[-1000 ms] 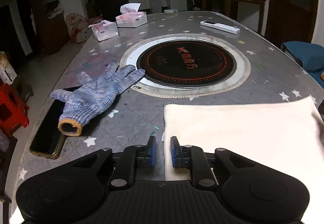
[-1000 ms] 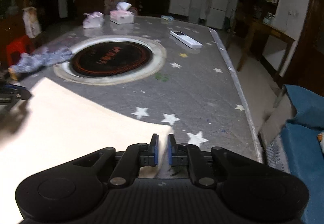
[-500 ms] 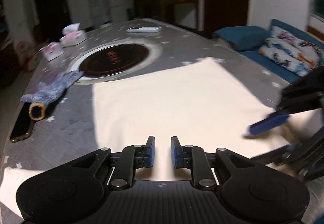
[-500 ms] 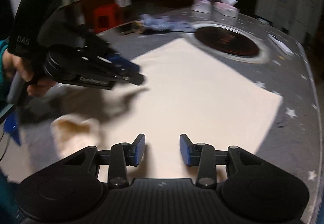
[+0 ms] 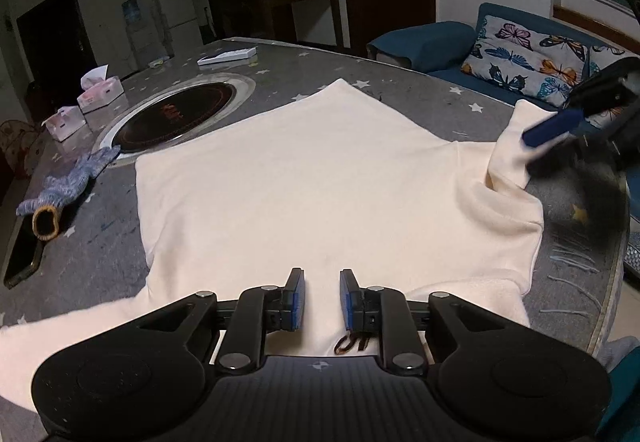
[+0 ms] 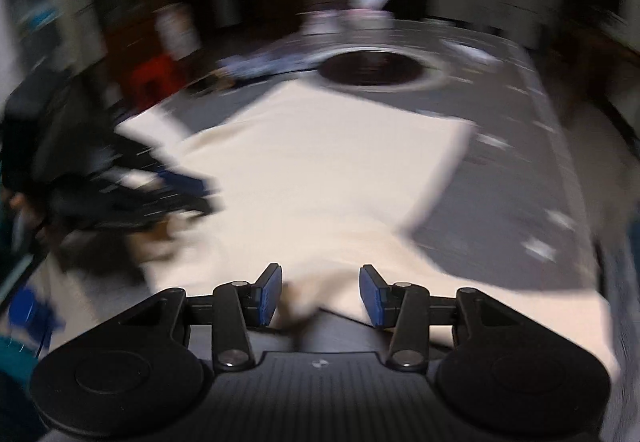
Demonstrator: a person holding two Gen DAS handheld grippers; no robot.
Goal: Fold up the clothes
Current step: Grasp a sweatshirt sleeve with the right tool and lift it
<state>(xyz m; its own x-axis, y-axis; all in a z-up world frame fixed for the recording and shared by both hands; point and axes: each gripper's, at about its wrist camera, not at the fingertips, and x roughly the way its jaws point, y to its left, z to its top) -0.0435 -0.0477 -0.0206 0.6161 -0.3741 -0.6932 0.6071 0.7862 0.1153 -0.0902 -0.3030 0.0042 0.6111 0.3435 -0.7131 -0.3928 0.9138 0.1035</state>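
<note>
Cream shirt [image 5: 320, 178] lies spread flat on grey star-print table [image 5: 400, 82], filling centre of left wrist view; one sleeve runs off lower left of frame, other sleeve bunched and raised at right edge.

Left tongs [image 5: 320, 300]: jaws apart w/ a narrow gap, nothing between them, held over near edge of shirt at bottom centre. Small dark loop at shirt edge just under right pad.

Right tongs [image 6: 320, 294]: jaws wide apart, over a raised fold of shirt [image 6: 320, 170] at bottom centre of right wrist view. Fabric sits between pads but contact not clear; view badly motion-blurred. In left wrist view, right tongs appear at right edge, blurred, one blue pad against the lifted sleeve.

Round black cooktop [image 5: 176, 114] set in table, upper left of shirt, apart from it. Knit glove [image 5: 68, 186] at left, cuff resting over a dark phone [image 5: 22, 262]. Two tissue boxes [image 5: 100, 92] upper left. White remote [image 5: 227, 56] beyond cooktop. Blue sofa w/ butterfly cushion [image 5: 536, 60] upper right.
</note>
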